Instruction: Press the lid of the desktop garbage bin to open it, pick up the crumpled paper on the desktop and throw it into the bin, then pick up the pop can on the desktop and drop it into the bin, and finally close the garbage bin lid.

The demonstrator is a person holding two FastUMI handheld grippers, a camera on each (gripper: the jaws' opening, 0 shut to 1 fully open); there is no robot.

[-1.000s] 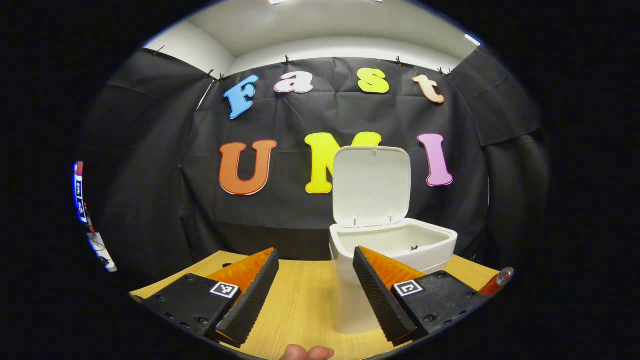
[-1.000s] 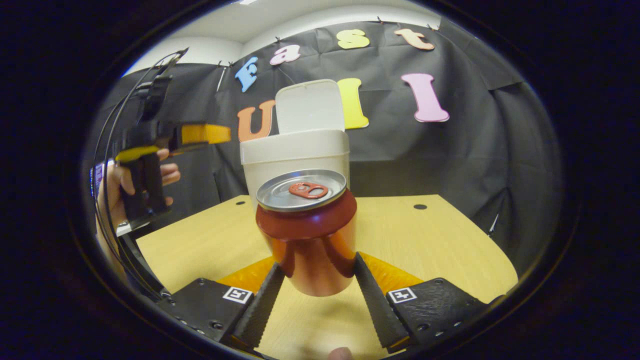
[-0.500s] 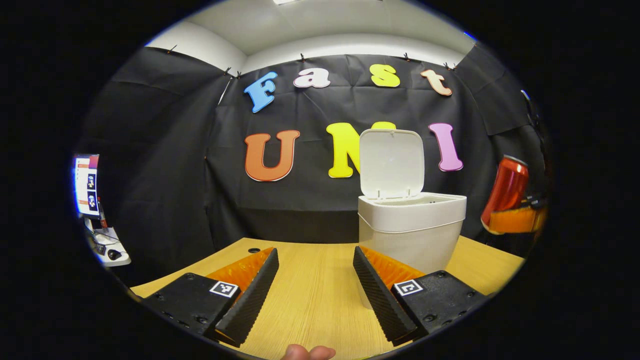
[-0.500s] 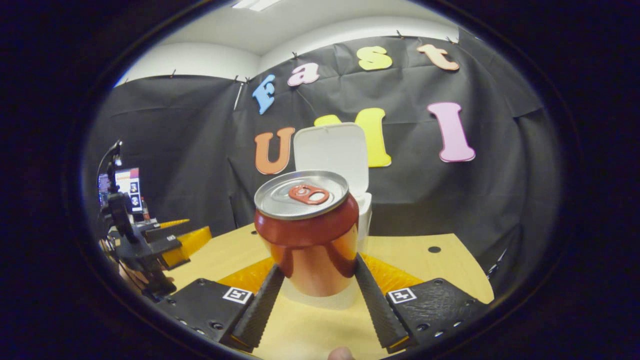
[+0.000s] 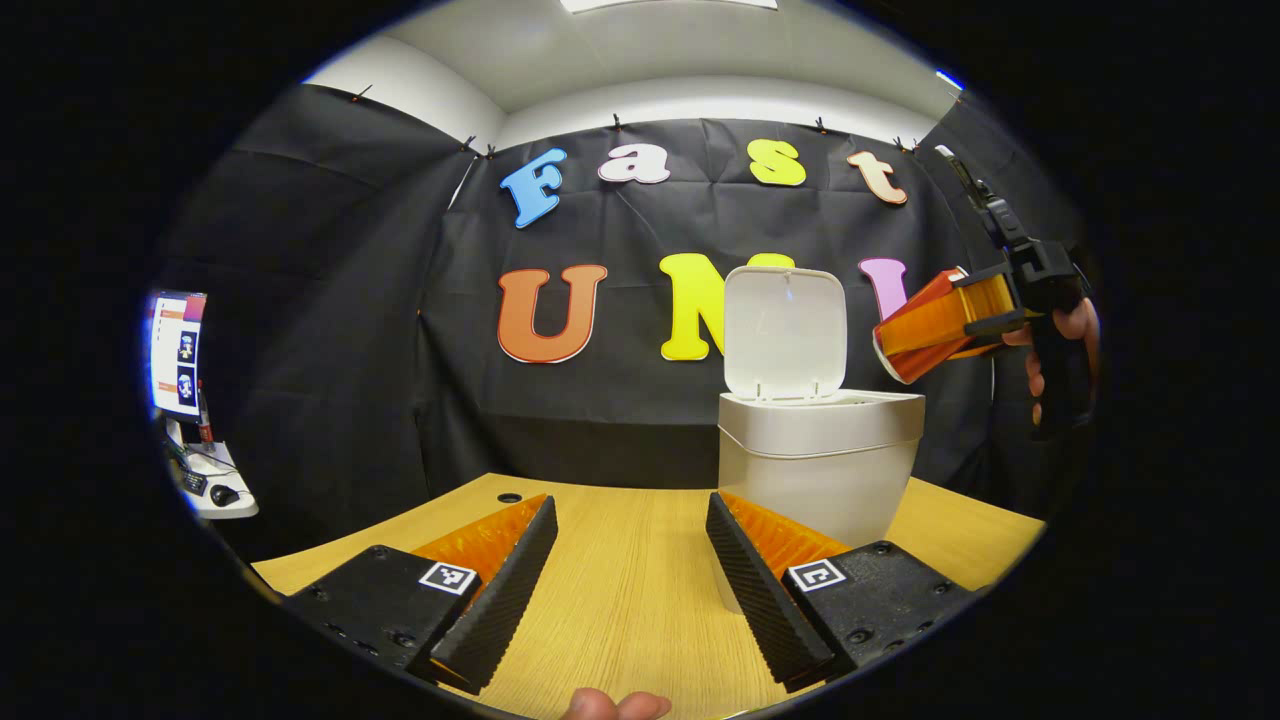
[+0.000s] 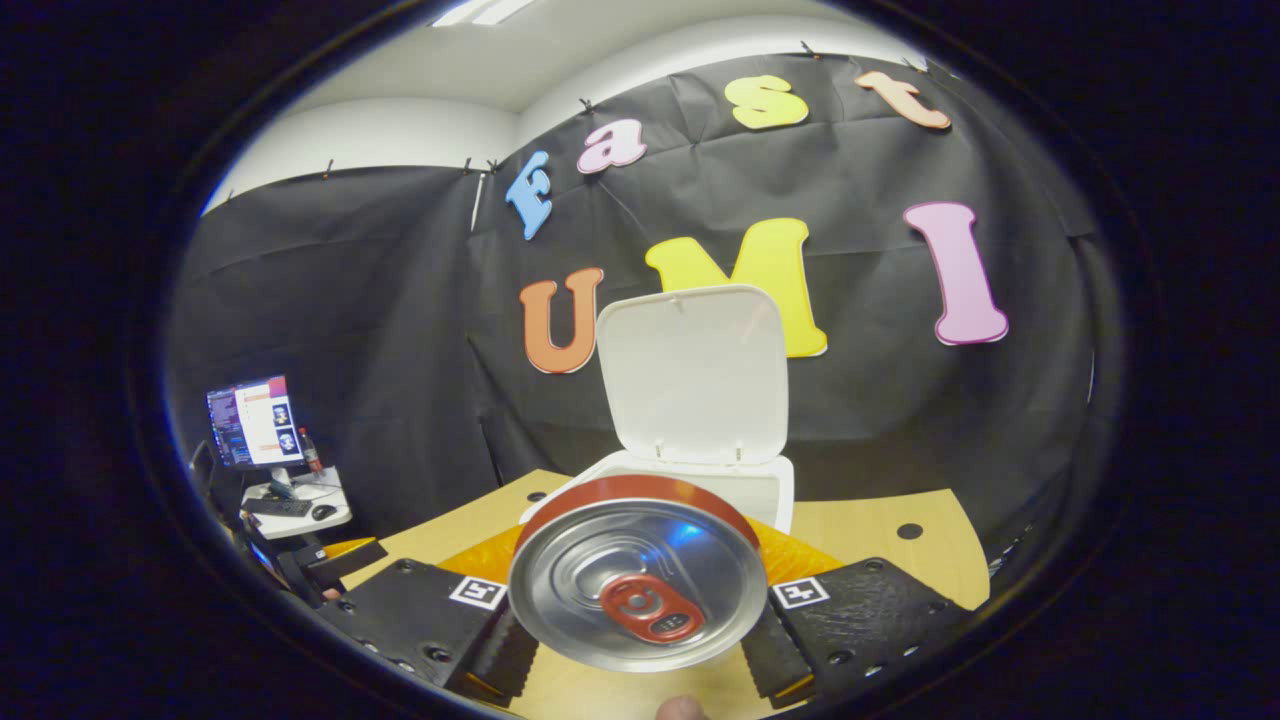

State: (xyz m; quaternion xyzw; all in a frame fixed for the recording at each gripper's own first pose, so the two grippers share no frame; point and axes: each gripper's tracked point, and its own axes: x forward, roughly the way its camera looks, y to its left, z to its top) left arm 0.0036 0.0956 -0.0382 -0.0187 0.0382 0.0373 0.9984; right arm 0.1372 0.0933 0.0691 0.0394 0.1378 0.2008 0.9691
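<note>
- Black cloth hangs behind a wooden table (image 5: 620, 590) in the left gripper view, and a screen on a small desk (image 5: 175, 350) sits at the far left edge.
- At the bottom of this view, the left gripper (image 5: 630, 590) has its fingers spread wide with nothing between them.
- A white bin (image 5: 820, 465) stands right of the middle, just behind the right-hand finger, and its lid (image 5: 785, 330) stands straight up, open.
- In the upper right, the right gripper (image 5: 935, 325) is held by a hand (image 5: 1065, 340) above and to the right of the bin, with the red pop can (image 5: 905, 360) squeezed in it and tipped on its side.
- Next, the right gripper view shows the same black cloth, with the bin's lid (image 6: 695, 375) open in the middle.
- At the bottom middle, the pop can (image 6: 635, 585) is gripped by the right gripper (image 6: 635, 640), one finger on each side.
- Its shiny top with the red pull tab faces the camera, and the bin's rim (image 6: 770, 490) peeks out behind it.
- I think the can is light and smooth, so it could slip; holding it by its round sides, as now, seems best.
- Thin metal could dent if squeezed hard.
- Hard to see: the can hides most of the bin's opening, and the crumpled paper can't be made out.
</note>
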